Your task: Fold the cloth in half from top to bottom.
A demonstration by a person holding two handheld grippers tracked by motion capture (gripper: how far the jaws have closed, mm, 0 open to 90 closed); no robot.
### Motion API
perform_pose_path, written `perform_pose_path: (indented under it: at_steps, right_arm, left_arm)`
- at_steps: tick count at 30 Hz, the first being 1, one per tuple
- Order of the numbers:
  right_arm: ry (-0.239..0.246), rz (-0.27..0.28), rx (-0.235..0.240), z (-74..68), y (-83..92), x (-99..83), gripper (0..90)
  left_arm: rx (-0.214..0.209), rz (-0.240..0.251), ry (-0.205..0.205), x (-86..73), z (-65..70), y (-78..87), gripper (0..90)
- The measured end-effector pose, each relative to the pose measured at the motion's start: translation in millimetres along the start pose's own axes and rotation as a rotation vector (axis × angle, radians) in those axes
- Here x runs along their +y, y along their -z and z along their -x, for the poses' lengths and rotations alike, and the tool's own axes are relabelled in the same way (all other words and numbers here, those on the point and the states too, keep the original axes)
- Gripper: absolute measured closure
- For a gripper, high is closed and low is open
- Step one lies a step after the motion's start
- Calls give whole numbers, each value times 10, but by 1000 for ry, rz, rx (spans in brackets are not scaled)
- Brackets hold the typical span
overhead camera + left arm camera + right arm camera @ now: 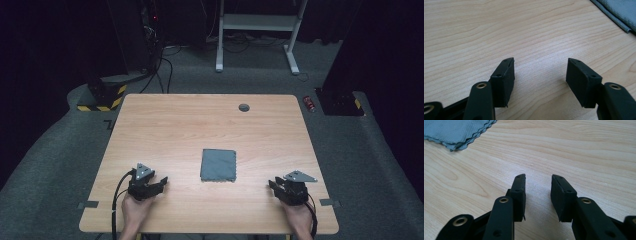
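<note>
Grey folded cloth [218,165] lies flat at the middle of the high view, on the pale wood bench [175,130], between the two grippers and a little above them in the frame. The left gripper [161,184] rests at the lower left, the right gripper [272,184] at the lower right, each well apart from the cloth and each pointing inward toward it. In the left gripper view the cloth [621,12] shows at the upper right corner, far beyond the fingers [504,77], which stand wide with bare wood between them. In the right gripper view its scalloped corner [456,132] sits at the upper left; those fingers [519,195] stand narrower, parted, gripping nothing. This looks like the approach step, before any contact. The next move likely calls for both grippers to travel inward to the cloth's near corners and pinch its thin layers off the wood.
</note>
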State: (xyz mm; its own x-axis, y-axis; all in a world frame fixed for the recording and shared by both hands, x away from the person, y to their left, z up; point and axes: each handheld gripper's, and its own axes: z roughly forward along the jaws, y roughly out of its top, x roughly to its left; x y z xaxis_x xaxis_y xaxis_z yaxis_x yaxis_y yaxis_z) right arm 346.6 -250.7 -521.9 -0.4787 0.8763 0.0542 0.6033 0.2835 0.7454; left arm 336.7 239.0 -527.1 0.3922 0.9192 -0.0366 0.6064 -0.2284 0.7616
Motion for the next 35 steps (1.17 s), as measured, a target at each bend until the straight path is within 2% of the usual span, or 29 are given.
perform_pose_path:
  at_steps: [3,5,8,11,15,26,35]
  right_arm:
    - [14,-1,-10,-13,-5,1,628]
    - [29,-3,-17,-30,-7,1,608]
    - [68,-9,-38,-80,-16,2,562]
    - [49,-12,-39,-67,-19,5,522]
    - [56,-14,-42,-75,-37,18,482]
    - [50,-17,-48,-80,-42,22,451]
    - [24,-18,-73,-108,-57,32,423]
  left_arm:
    - [11,1,-11,-6,11,-2,400]
    - [22,-3,-33,-4,32,-9,394]
    - [17,-7,-32,-4,35,-10,369]
    - [15,-9,-36,-5,41,-11,343]
    - [15,-10,-34,-7,46,-10,331]
    - [14,-13,-38,-6,54,-12,308]
    - [12,-15,-35,-4,65,-17,289]
